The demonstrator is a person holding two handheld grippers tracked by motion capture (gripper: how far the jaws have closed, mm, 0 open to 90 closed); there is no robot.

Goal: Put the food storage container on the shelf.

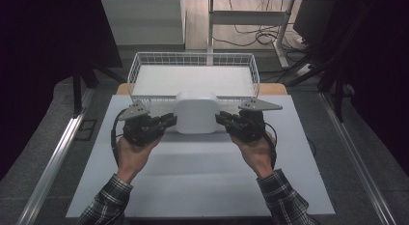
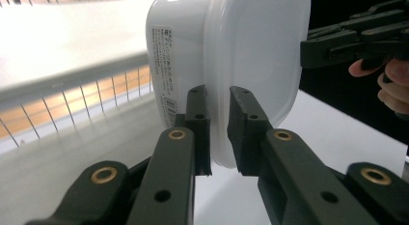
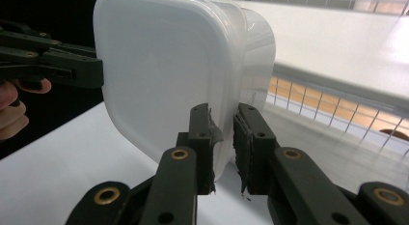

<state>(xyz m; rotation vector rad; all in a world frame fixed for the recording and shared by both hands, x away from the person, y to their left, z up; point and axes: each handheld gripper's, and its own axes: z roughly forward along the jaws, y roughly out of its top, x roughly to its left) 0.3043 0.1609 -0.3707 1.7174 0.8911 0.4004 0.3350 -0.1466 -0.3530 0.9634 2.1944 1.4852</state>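
- One white, rounded-square plastic container with a lid [image 1: 196, 111] is in the scene, held up between two tools, just in front of the basket and clear of the counter.
- Two tools are in use: the left tool [image 1: 170, 121] is clamped on the container's left rim, and the right tool [image 1: 222, 119] is clamped on its right rim.
- One white wire basket [image 1: 136, 66] stands at the far end of the white counter [image 1: 202, 186], just behind the container.
- Two hands with plaid sleeves carry the tools, one on each side of the container.
- The high view gives the whole layout: container in the middle, one tool on either side, basket behind.
- The left gripper view adds what the high view cannot: a printed label [image 2: 165, 73] running down the container's side wall, and the two black jaws closed tight on the thin lid rim of the container [image 2: 255, 46]. The other tool [image 2: 357, 39] shows at the far edge, with fingers behind it.
- The right gripper view shows the flat lid face of the container [image 3: 159, 70] and its own jaws pinching the rim, their pads looking worn and ragged. The basket's wire wall [image 3: 333, 111] runs along beside.
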